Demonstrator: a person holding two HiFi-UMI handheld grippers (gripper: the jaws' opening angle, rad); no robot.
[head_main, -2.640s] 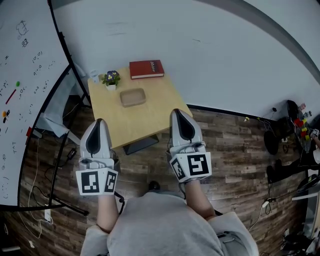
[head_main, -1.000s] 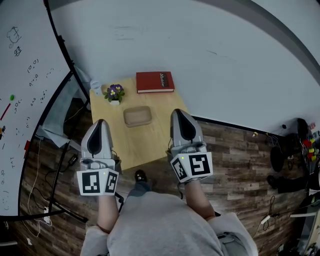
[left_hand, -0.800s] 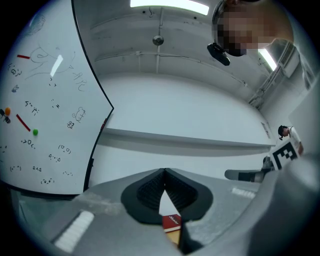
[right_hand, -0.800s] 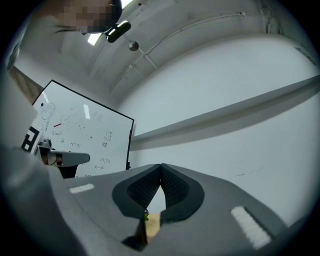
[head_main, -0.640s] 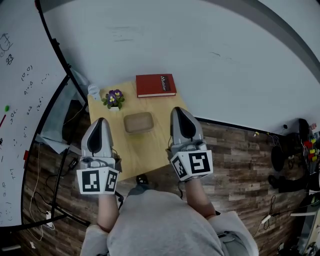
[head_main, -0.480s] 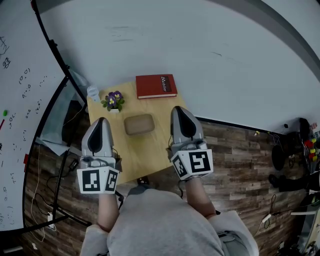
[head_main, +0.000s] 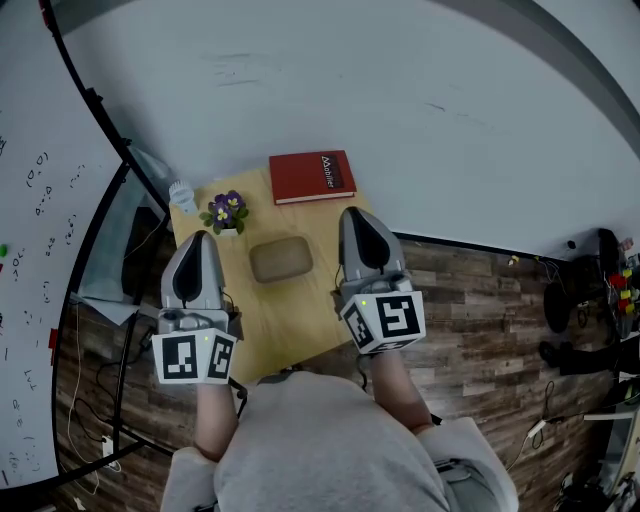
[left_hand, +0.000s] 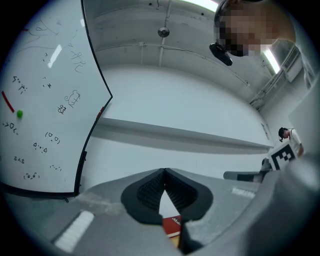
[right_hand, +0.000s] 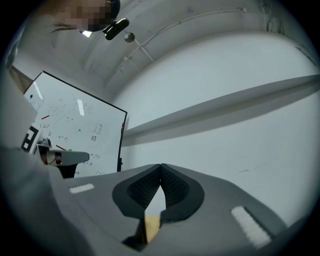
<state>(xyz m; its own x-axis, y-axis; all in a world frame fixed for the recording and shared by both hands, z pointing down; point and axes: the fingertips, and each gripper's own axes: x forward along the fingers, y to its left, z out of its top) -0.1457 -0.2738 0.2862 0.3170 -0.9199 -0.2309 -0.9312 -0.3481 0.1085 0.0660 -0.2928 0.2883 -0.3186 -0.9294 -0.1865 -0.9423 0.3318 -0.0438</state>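
"Over the bench (head_main: 290, 312), how do you stand?"

"My left fingers (head_main: 195, 250) and right fingers (head_main: 357, 226) are each pressed together, empty. The tan dish (head_main: 281, 260) lies on the bench between them, with the red book (head_main: 312, 176) beyond it."

Dressed in a light grey sweatshirt (head_main: 320, 455), its sleeves (head_main: 470, 450) ending short of the wrists. On the left gripper (head_main: 197, 240) and the right gripper (head_main: 352, 214) alike, a smooth silver-grey shell, rounded and tapering forward, with a black teardrop inset on top. At the rear of each, a white cube (head_main: 193, 358) printed with black square markers. In the gripper views, matte grey jaws lined with black ribbed pads (left_hand: 148, 192), curved like a scoop, and a pale rectangular strip (left_hand: 73, 231) set into each jaw's outer face.
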